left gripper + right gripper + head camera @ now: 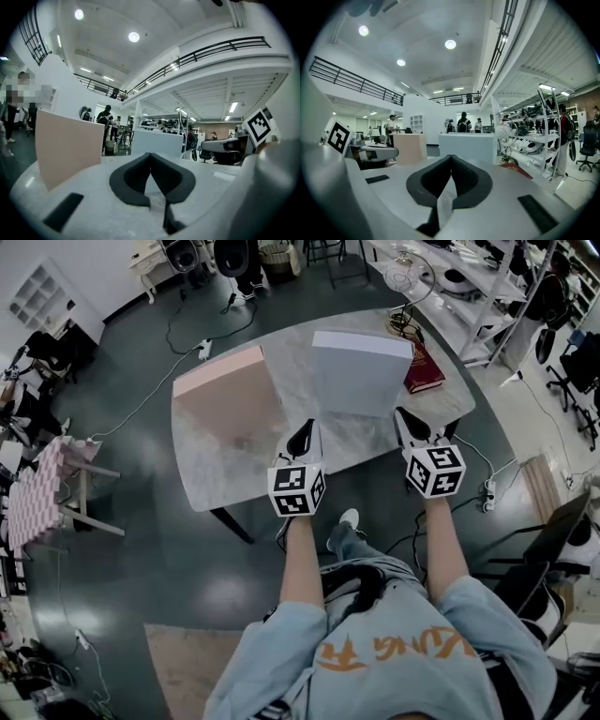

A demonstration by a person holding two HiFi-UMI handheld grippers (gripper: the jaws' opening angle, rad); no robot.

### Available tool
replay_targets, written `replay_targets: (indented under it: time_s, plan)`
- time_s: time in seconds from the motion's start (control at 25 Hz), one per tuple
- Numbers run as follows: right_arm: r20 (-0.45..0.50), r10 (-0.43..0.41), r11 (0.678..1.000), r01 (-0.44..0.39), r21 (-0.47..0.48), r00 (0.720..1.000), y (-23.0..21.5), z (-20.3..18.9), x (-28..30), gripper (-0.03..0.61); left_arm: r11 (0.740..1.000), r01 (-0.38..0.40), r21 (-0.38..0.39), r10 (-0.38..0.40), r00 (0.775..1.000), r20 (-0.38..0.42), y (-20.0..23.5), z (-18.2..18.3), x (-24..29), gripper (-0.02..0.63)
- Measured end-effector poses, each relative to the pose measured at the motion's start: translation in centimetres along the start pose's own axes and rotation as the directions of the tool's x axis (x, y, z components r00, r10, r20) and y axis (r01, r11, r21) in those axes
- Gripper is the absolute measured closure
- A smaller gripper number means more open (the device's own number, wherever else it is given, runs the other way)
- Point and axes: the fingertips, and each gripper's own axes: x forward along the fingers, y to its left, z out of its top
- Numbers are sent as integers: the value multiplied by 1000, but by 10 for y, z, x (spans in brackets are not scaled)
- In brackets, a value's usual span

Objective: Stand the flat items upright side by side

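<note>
Two flat boxes stand upright side by side on the marble table (225, 486): a pink one (230, 404) on the left and a pale blue-white one (359, 371) on the right. My left gripper (303, 434) is shut and empty near the table's front edge, short of the gap between the boxes. My right gripper (405, 418) is shut and empty too, just in front of the pale box's right corner. In the left gripper view the tips (150, 154) meet, with the pink box (65, 145) and pale box (157, 143) beyond. The right gripper view shows closed tips (451, 157) before both boxes.
A dark red book (424, 369) lies flat on the table behind the pale box's right side. A white fan (405, 276) and metal shelving (487, 287) stand past the table at right. Cables run over the floor at left, near a pink checkered stand (37, 493).
</note>
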Motion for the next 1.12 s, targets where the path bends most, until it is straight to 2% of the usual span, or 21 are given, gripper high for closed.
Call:
replay_targets:
  time_s: [0.16,0.36,0.56,0.76,0.92,1.12]
  plan:
    - [44,94,995,-95,26,995,39,11,-12,577,997,-77,29,77,997,10,3,10,-39,603]
    - [70,167,984,-170,45,983,90,16,-17,577,988,-152,34,151,988,28,16,20,-89,604]
    - [64,218,976,-219,5,974,128,27,-13,577,966,-257,1,256,963,84,40,38,-123,603]
    - [65,225,974,-224,-24,972,140,37,-10,577,939,-343,-20,344,934,97,45,37,-130,603]
    - [39,229,972,-227,-60,973,135,30,-16,577,926,-377,-7,377,923,77,38,26,-126,603]
    - [8,256,960,-253,-121,967,131,21,-4,577,901,-434,3,434,900,39,54,12,-113,603]
